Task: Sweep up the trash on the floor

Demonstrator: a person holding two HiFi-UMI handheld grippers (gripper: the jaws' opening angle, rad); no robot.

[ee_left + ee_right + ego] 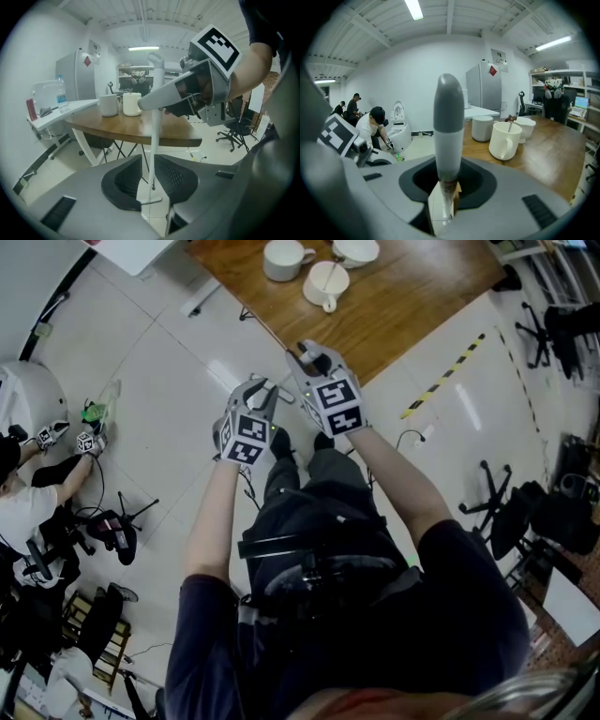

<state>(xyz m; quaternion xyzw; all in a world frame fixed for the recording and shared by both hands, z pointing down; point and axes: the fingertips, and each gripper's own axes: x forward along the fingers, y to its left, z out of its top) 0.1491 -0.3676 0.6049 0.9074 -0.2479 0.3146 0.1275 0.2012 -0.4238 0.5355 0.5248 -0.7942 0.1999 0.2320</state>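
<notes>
Just short of the worktop's (412, 306) near edge, over the pale, glossy tiled floor (178, 362), both grippers are held side by side in front of the person's legs (309, 484). The right gripper (307, 352), the nearer of the two to the worktop, is clamped on the broom handle (448, 131) just under its rounded grey cap. Below the cap the broom handle is smooth, white and slim. It stands almost upright, its long axis running down to the floor on the person's side of the worktop. The left gripper (262, 390) sits a little further back from the worktop. Its jaws are partly apart with the broom handle lined up in the gap, and floor shows beside the handle. So the mesh-textured pads (124, 180) seem not to press on it, and this gripper looks empty. The worktop is warm brown wood with a rounded edge and carries white ceramic mugs (284, 259). No trash can be made out, since legs and grippers hide the floor at the broom's foot. A brown scrap (456, 190) under the right jaws is too small to name. The sweep likely turns on the left gripper closing lower on the handle.
</notes>
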